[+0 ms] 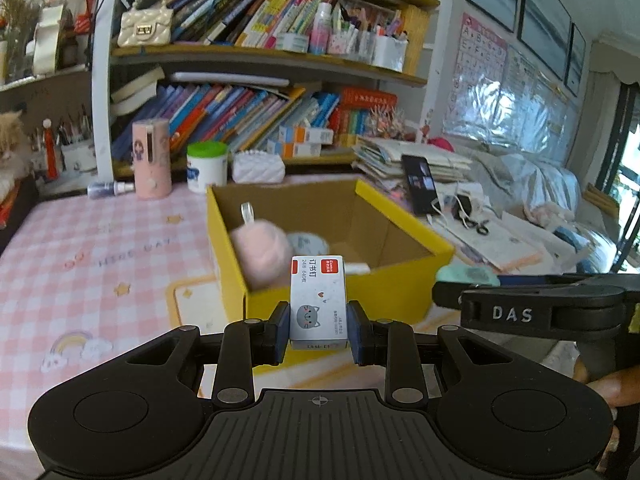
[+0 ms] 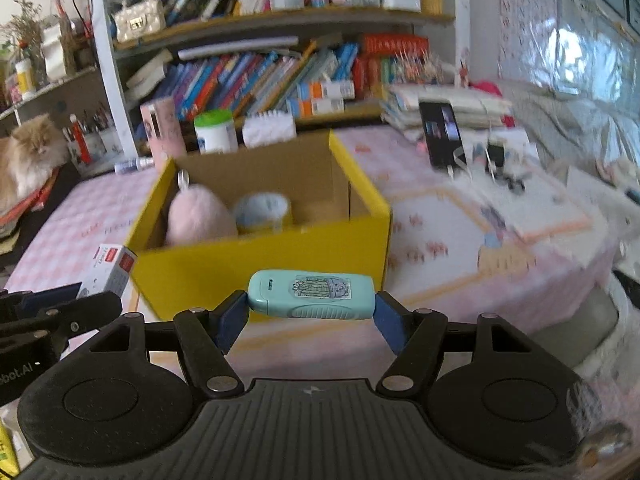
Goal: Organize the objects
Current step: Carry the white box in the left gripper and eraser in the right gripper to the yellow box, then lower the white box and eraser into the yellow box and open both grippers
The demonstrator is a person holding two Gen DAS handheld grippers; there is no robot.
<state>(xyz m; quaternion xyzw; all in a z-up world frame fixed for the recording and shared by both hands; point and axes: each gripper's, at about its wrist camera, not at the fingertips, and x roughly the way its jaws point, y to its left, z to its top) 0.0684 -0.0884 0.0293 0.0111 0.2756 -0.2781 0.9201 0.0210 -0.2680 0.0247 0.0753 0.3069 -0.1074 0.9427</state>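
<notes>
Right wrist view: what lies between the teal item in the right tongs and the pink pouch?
The near wall of the yellow box: teal item in the right tongs is outside it, pink pouch inside.

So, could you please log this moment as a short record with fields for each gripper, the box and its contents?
left gripper: shut on small white staple box, held upright
right gripper: shut on teal correction tape, held crosswise by its ends
yellow box: open, on the pink checked tablecloth, just beyond both grippers
box contents: pink fluffy pouch, roll of tape
both held items: not yet in the box
</notes>
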